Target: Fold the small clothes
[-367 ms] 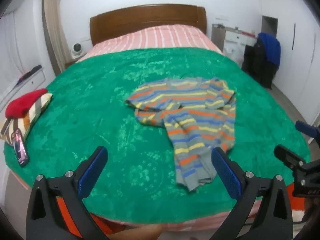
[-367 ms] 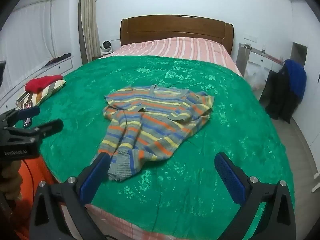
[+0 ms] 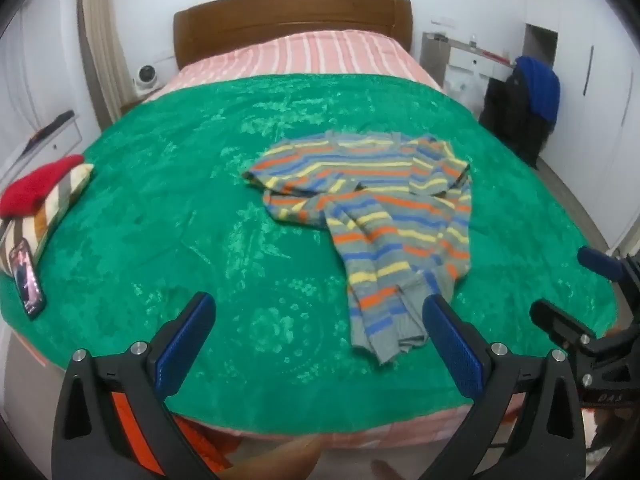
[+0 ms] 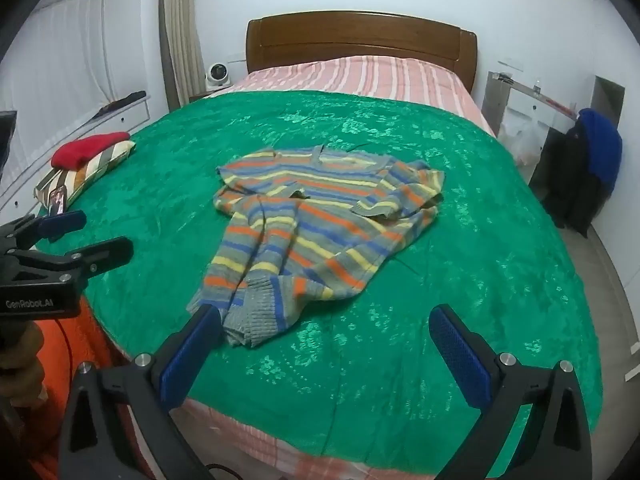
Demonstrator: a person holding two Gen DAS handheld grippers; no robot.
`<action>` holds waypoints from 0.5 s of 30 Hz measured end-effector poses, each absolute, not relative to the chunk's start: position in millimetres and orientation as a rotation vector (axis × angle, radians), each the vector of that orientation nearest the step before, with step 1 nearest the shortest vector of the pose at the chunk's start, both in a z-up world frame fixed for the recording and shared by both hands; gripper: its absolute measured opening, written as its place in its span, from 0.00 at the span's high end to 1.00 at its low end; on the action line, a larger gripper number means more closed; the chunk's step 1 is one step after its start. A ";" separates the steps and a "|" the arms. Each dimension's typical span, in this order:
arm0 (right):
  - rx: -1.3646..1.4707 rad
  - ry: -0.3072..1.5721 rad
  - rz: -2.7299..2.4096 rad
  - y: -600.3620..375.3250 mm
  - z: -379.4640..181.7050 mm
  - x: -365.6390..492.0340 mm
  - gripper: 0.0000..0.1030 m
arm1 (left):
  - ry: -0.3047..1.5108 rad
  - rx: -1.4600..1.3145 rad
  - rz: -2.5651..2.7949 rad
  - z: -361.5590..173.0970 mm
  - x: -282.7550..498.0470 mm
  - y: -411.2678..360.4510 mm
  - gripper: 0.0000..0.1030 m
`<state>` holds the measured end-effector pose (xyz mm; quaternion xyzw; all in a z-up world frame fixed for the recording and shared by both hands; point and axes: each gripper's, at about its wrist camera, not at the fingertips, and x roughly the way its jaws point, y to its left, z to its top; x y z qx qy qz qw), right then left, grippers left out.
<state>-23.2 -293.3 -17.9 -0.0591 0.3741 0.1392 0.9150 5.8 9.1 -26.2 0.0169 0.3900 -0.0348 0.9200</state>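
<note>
A small striped sweater [image 3: 372, 216], grey with orange, yellow and blue bands, lies crumpled on the green blanket [image 3: 200, 220], its hem bunched toward the near edge. It also shows in the right wrist view [image 4: 316, 232]. My left gripper [image 3: 318, 320] is open and empty, above the near bed edge, left of the hem. My right gripper [image 4: 326, 328] is open and empty, its left finger [image 4: 192, 348] just in front of the hem. Each gripper shows in the other's view, the right one [image 3: 576, 292] and the left one [image 4: 80, 236].
A striped pillow [image 3: 52, 208] with a red cloth [image 3: 36, 184] on it lies at the bed's left edge, with a phone [image 3: 28, 278] by it. A wooden headboard [image 3: 292, 20] stands at the far end. Dark and blue clothes [image 3: 528, 108] hang at the right.
Both views have shifted slightly closer to the bed. Both grippers stay open and the sweater has not moved.
</note>
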 end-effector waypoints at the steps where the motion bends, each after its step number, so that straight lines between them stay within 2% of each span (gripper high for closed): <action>1: -0.126 0.769 0.290 -292.5 -18.7 -22.5 0.00 | 0.804 0.039 -0.073 -26.9 5.5 8.7 0.00; 15: -0.124 0.753 0.280 -291.5 -24.3 -18.3 0.00 | 0.799 0.057 -0.062 -31.3 2.8 8.8 0.00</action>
